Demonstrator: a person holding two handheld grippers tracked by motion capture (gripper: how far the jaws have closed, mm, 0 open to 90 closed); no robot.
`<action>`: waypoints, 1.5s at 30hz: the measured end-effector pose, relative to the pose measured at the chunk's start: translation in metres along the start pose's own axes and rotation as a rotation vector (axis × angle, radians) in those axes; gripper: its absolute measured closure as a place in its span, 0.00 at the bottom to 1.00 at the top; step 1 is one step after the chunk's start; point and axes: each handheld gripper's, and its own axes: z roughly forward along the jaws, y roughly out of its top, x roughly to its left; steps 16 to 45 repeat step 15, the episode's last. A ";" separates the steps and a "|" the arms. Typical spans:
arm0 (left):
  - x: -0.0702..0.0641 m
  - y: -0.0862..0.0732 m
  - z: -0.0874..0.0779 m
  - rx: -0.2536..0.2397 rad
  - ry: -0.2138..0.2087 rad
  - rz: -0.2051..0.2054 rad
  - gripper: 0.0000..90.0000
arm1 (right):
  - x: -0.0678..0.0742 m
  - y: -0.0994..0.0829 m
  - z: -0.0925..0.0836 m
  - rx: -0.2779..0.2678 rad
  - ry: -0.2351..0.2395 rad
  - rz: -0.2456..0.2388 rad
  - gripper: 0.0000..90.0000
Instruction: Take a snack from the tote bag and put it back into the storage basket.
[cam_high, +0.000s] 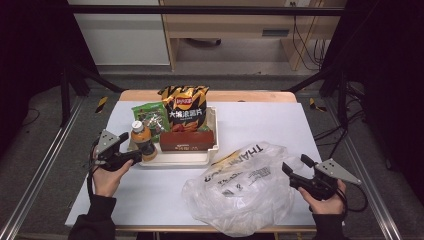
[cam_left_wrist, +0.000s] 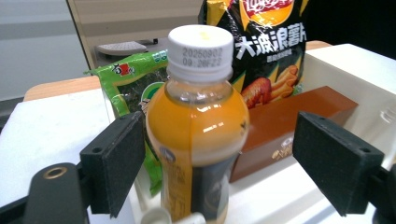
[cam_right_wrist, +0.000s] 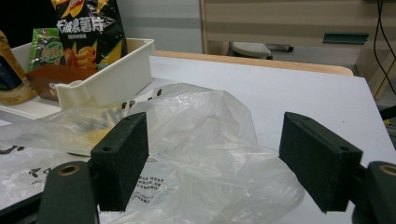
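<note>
- Left gripper (cam_high: 131, 148) stood at the near-left corner of the white tray (cam_high: 212, 145), its jaws spread wide on either side of an orange juice bottle (cam_high: 142, 141).
- In the left gripper view a clear gap showed on the right side of the bottle (cam_left_wrist: 198, 126); the left pad sat just beside it, and contact there could not be judged. No hold on the bottle.
- Bottle stood upright at the tray's near-left corner, white cap on, dark label on its lower half.
- Behind it in the tray: a green snack packet (cam_high: 150, 116), a black-and-yellow chip bag (cam_high: 186, 109) standing upright, and a brown box (cam_high: 186, 140) lying along the near wall.
- Right gripper (cam_high: 295, 170) rested at the right edge of a crumpled clear plastic bag (cam_high: 240, 192), jaws wide apart.
- In the right gripper view the bag (cam_right_wrist: 201, 140) lay between and beyond the pads; nothing was pinched.
- Bag sat near-right on the white table cover (cam_high: 270, 120), just beside the tray.
</note>
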 end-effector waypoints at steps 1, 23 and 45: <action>0.000 -0.001 -0.003 -0.001 -0.002 -0.001 0.18 | 0.000 0.000 0.000 -0.001 0.000 -0.001 0.27; 0.000 -0.021 -0.029 0.018 0.011 -0.015 0.16 | -0.002 0.000 -0.003 0.004 -0.003 0.000 0.25; 0.000 -0.021 -0.029 0.018 0.011 -0.015 0.16 | -0.002 0.000 -0.003 0.004 -0.003 0.000 0.25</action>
